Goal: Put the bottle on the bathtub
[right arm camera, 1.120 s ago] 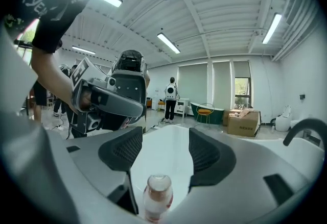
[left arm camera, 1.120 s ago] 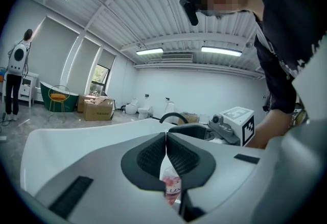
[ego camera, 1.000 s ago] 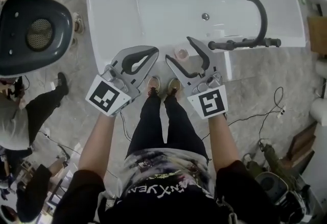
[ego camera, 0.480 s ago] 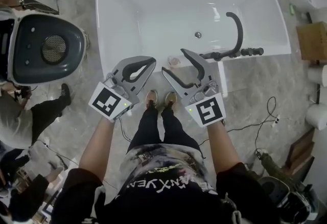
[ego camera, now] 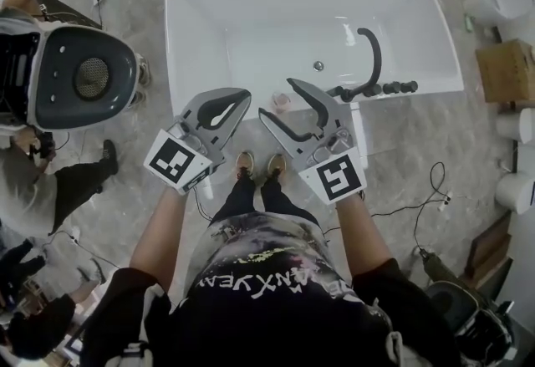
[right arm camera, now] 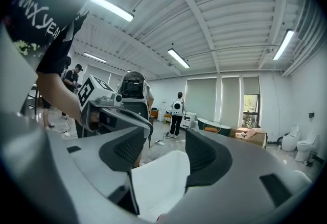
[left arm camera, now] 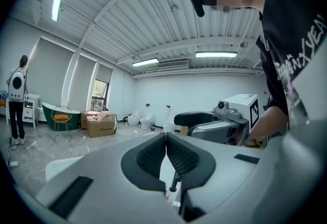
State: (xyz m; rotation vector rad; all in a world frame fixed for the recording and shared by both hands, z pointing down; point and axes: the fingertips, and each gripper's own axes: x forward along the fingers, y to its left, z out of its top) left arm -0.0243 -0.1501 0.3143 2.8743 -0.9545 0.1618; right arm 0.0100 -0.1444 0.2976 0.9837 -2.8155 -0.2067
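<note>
Left gripper (left arm camera: 166, 135): jaws are seen pressed together, with nothing held.
Right gripper (right arm camera: 163, 154): jaws are held apart, with nothing clamped; white tub is seen through the gap.
Bottle (ego camera: 282, 100): small, pinkish and round from above, finer detail too small to tell; it is set on the near rim, about midway along.
Bathtub (ego camera: 179, 56): white.
Faucet (ego camera: 369, 56): black and curved, mounted on the near rim toward the right corner.
</note>
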